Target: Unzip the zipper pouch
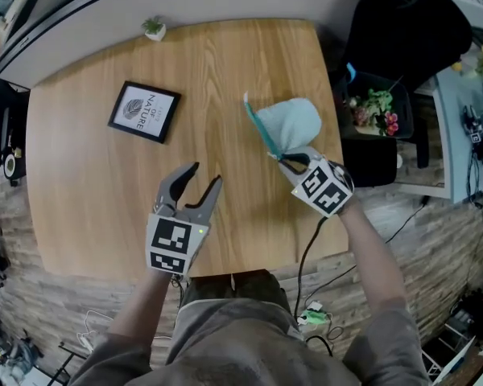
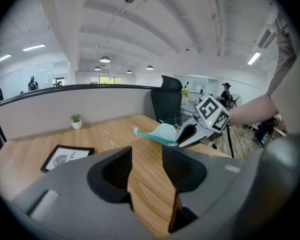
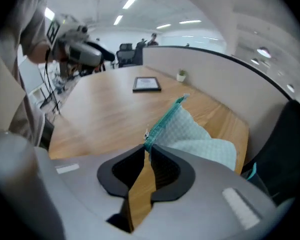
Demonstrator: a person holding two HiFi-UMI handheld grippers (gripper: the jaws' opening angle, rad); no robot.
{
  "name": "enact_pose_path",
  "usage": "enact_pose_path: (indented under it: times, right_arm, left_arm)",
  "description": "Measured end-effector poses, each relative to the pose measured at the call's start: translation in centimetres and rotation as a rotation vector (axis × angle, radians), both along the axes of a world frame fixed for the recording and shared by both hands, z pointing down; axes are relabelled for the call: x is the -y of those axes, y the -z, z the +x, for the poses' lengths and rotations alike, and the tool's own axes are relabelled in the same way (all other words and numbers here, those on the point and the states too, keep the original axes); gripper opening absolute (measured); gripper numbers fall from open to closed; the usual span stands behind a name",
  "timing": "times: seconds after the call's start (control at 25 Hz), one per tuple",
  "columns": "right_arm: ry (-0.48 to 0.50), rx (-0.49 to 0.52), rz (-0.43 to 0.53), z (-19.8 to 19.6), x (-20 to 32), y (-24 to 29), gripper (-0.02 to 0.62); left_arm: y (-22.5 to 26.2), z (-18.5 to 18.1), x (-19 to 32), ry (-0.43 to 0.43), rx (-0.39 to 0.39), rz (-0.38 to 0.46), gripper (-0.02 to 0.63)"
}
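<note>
A pale mint zipper pouch with a teal zipper band is lifted at its near end over the right side of the wooden table. My right gripper is shut on the near end of the zipper band. In the right gripper view the jaw tips pinch the teal band, and a small silver pull hangs just left of them. My left gripper hovers open over the table's near middle, apart from the pouch, with only bare wood between its jaws. It looks towards the pouch.
A black-framed picture lies at the table's left. A small potted plant stands at the far edge by a grey partition. A black chair and a basket of flowers sit just past the table's right edge.
</note>
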State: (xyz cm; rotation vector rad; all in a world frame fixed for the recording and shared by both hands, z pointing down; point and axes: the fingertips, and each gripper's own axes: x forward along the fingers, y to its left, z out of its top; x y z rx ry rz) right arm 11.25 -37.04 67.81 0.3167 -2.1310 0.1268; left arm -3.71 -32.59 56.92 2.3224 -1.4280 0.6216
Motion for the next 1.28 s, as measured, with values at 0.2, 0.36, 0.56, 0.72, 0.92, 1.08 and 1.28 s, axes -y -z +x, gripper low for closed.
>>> enact_pose_path:
  times: [0.2, 0.36, 0.56, 0.72, 0.92, 1.08, 1.28]
  right_arm:
    - [-0.224, 0.299, -0.084, -0.7, 0.1, 8.3, 0.052]
    - [-0.308, 0.470, -0.134, -1.0, -1.7, 14.3, 0.051]
    - [-0.315, 0.644, -0.186, -2.3, -5.6, 21.0, 0.049]
    - [-0.281, 0.748, -0.234, -3.4, -9.1, 25.0, 0.049]
    - [-0.220, 0.793, -0.255, -3.3, -12.4, 28.2, 0.049]
    - [-0.190, 0.847, -0.289, -3.9, -14.1, 29.9, 0.049]
    - [-0.149, 0.838, -0.288, -4.3, -15.0, 30.3, 0.049]
  left_arm:
    - [4.3, -0.6, 0.2, -0.019, 0.002, 0.078, 0.187]
    - [8.1, -0.6, -0.5, -0.041, 0.004, 0.134, 0.187]
    - [12.8, -0.6, -2.2, -0.077, -0.019, 0.193, 0.187]
    - [15.5, -1.4, -4.4, -0.091, -0.099, 0.196, 0.187]
    - [17.2, -2.2, -6.7, -0.099, -0.186, 0.194, 0.186]
    - [18.6, -1.9, -8.2, -0.163, -0.256, 0.202, 0.183]
    - [18.5, 0.2, -9.8, -0.338, -0.108, 0.230, 0.181]
